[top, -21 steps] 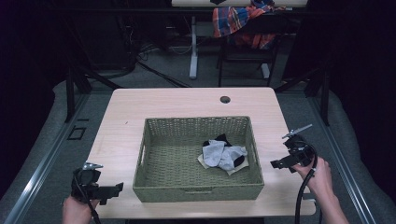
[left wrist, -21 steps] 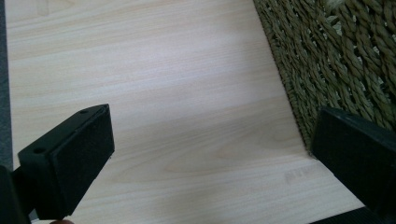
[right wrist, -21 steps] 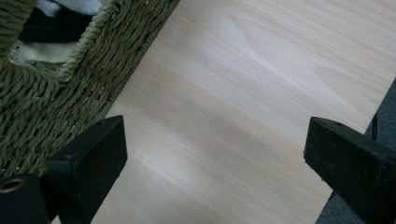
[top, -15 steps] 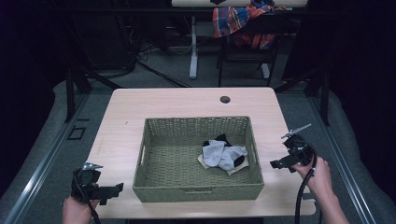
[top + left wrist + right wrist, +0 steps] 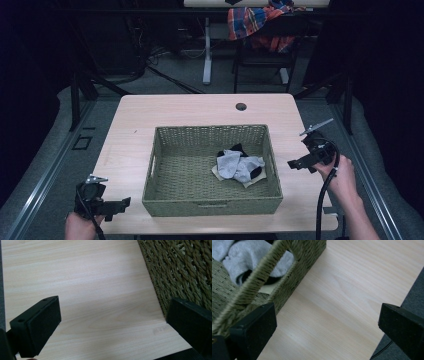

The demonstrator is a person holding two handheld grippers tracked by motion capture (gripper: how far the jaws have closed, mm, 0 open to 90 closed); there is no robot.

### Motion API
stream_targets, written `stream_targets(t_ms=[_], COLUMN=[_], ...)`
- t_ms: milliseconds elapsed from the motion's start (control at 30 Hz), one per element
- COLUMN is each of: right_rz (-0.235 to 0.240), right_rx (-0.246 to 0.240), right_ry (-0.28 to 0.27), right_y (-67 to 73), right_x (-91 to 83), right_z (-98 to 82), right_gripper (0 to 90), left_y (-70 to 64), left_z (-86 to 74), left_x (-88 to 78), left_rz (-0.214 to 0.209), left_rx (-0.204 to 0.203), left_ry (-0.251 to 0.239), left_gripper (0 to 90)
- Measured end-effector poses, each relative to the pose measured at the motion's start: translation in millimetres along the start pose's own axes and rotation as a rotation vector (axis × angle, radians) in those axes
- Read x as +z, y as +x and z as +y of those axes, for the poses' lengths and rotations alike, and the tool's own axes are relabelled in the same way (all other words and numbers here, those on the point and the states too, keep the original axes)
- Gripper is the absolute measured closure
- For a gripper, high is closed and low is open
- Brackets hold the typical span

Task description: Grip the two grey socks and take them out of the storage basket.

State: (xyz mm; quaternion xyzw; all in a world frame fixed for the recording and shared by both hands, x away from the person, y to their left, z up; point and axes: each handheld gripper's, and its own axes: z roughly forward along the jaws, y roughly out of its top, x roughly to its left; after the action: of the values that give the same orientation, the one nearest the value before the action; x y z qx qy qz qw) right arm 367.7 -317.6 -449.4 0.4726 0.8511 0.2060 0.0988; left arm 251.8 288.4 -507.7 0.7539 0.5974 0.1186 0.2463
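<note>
The left gripper (image 5: 117, 204) sits low at the table's (image 5: 190, 110) front left corner, its jaws spread wide with nothing but bare wood between them; in the left gripper view (image 5: 112, 322) the basket's woven wall stands just beside one jaw. The basket (image 5: 212, 206) fills the middle of the table, with open wood on every side and the widest strip behind it. A small heap of socks (image 5: 238, 165), grey, black and cream, lies in its right half, near the right wall. The right gripper (image 5: 300, 162) hovers just beside that wall, jaws spread, holding nothing; the right gripper view (image 5: 325, 335) looks past the rim at the socks, with the table's right edge close by.
</note>
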Motion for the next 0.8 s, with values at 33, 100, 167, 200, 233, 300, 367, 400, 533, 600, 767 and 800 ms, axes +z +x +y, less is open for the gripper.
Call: stream_targets(t_ms=[33,100,167,200,233,300,367,400,533,600,767,800], right_rz=[-0.011,-0.001,0.007,0.007,0.019,0.036,0.042,0.058,0.073,0.078,0.099,0.099], right_rx=[-0.017,-0.019,-0.033,-0.033,-0.056,-0.075,-0.084,-0.111,-0.141,-0.158,-0.192,-0.192], right_ry=[0.002,-0.018,-0.030,-0.030,-0.035,-0.047,-0.053,-0.052,-0.047,-0.044,-0.036,-0.036], right_y=[0.1,1.3,3.6,3.6,7.1,12.7,16.0,21.7,29.1,33.5,45.2,45.2], right_x=[-7.6,-13.9,-18.9,-18.9,-23.3,-25.6,-26.2,-27.0,-26.6,-25.5,-21.5,-21.5], right_z=[4.2,8.1,13.1,13.1,19.6,26.3,29.7,36.1,44.4,50.0,62.8,62.8], right_gripper=[1.3,1.3,1.3,1.3,1.2,1.0,1.0,0.6,0.5,0.5,1.8,1.8], left_y=[0.5,0.2,0.9,0.9,1.7,1.7,1.2,0.3,-0.7,-0.8,-2.1,-2.1], left_z=[-0.4,-1.2,-3.5,-3.5,-4.9,-4.9,-4.6,-3.7,-2.4,-1.7,0.4,0.4], left_x=[-0.9,-1.4,-4.1,-4.1,-4.7,-4.6,-4.5,-4.0,-2.3,-1.9,0.9,0.9], left_rz=[-0.009,-0.004,-0.001,-0.001,0.004,-0.001,-0.001,-0.003,-0.005,-0.007,-0.010,-0.010], left_rx=[-0.001,-0.002,-0.010,-0.010,-0.022,-0.024,-0.024,-0.019,-0.018,-0.014,-0.011,-0.011], left_ry=[0.009,-0.001,0.001,0.001,-0.007,-0.005,-0.004,-0.003,0.005,0.006,0.010,0.010], left_gripper=[0.1,0.1,0.1,0.1,0.0,0.1,0.1,0.1,0.1,0.1,0.1,0.0])
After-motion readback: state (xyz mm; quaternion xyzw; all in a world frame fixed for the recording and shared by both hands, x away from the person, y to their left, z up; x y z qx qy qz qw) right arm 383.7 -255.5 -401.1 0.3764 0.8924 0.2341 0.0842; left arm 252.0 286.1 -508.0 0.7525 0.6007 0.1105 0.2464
